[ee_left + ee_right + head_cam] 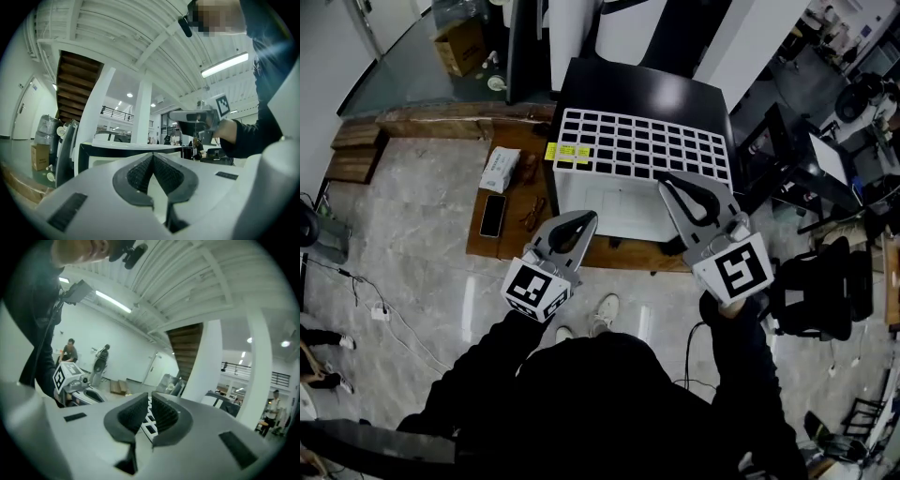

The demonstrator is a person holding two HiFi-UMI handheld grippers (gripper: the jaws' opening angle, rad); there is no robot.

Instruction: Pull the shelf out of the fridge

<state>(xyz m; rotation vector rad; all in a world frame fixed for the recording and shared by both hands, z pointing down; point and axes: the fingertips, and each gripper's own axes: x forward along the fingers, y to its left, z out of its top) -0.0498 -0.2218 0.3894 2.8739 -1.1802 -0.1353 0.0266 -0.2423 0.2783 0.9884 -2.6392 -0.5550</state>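
Head view, with both gripper views. The shelf (637,141), a white wire grid, lies flat across the black top of the fridge (675,94), and its front edge reaches out over the fridge's white front. A yellow label (567,152) sits at the shelf's front left corner.

My right gripper (666,180) meets the front edge of the shelf, right of centre. In the right gripper view its jaws (149,399) are drawn almost fully together, with the white grid (146,426) showing in the narrow slot between the pads: I read this as a clamp on the shelf's front edge.

My left gripper (586,220) hangs in front of the fridge's white face, below the shelf and apart from it. In the left gripper view its jaws (152,157) are pressed together with nothing between them.

The fridge stands on a low wooden desk (483,246). To the fridge's left the desk carries a white packet (499,169), a phone (493,215) and a pair of glasses (531,212).
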